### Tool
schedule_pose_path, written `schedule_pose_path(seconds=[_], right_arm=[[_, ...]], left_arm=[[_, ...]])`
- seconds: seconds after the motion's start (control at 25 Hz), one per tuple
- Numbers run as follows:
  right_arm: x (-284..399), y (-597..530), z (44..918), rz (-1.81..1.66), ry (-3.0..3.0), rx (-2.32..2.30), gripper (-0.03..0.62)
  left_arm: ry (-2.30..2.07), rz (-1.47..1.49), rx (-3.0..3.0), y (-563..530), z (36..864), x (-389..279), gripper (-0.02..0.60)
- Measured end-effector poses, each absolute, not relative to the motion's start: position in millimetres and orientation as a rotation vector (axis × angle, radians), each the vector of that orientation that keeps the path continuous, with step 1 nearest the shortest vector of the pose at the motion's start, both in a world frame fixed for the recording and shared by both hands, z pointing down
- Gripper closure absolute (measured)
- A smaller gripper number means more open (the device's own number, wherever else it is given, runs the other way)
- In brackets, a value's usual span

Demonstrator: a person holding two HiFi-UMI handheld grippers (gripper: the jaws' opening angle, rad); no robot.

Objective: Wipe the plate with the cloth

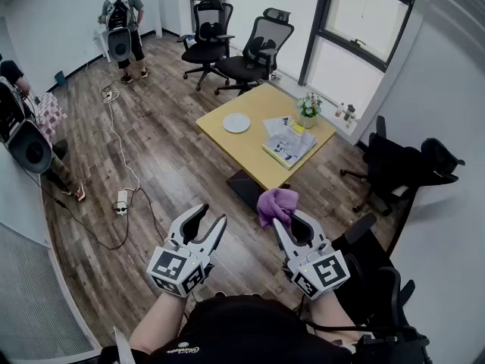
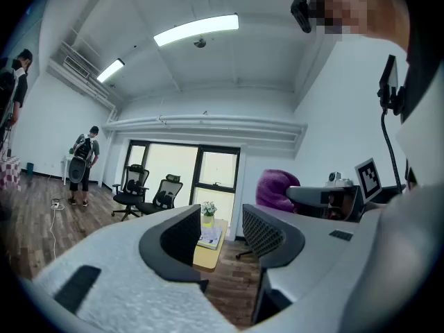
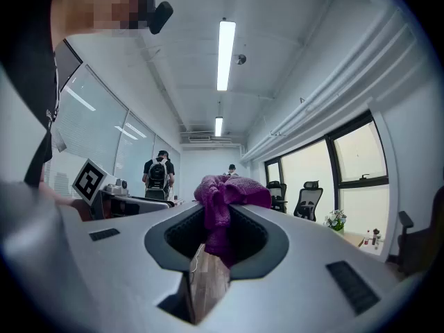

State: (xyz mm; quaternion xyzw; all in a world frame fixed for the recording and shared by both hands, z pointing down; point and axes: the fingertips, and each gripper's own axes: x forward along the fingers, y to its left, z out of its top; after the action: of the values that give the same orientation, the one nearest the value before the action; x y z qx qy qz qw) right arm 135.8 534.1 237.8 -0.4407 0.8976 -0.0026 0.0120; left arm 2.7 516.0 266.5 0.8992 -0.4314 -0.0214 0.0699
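Holding a purple cloth (image 1: 276, 202), your right gripper (image 1: 283, 218) has its jaws shut on the fabric. In the right gripper view the cloth (image 3: 227, 194) is pinched between the two pads, one bunch bulging above the tips and a strip running down through the gap. Your left gripper (image 1: 211, 216) sits just left of it with its jaws apart and nothing between them. The left gripper view confirms that: through the open gap you see only the far table (image 2: 209, 250) and bare floor, with the cloth (image 2: 276, 189) off to the right.

Both grippers hang in front of you over the wood floor (image 1: 163, 173), near your body and well apart from the table (image 1: 244, 152). That yellow table stands further out, towards the windows. The white plate (image 1: 236, 123) lies flat on its left part, alone, touched by neither gripper. To the plate's right is a stack of what looks like magazines or papers (image 1: 289, 142), too small to be sure. A pot of flowers (image 1: 309, 106) stands at the far right corner.

Two black office chairs (image 1: 239, 45) stand beyond the table. A person with a backpack (image 1: 121, 23) is at the far left wall, and a white cable (image 1: 120, 152) trails across the floor on the left.
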Motion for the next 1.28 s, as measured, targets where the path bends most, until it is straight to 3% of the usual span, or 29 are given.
schedule_pose_path(seconds=[1.28], right_arm=[[201.3, 523.0, 262.9, -0.108, 2.814, -1.299, 0.508]], left_arm=[[-1.366, -0.013, 2.643, 508.3, 290.8, 64.8, 0.394]])
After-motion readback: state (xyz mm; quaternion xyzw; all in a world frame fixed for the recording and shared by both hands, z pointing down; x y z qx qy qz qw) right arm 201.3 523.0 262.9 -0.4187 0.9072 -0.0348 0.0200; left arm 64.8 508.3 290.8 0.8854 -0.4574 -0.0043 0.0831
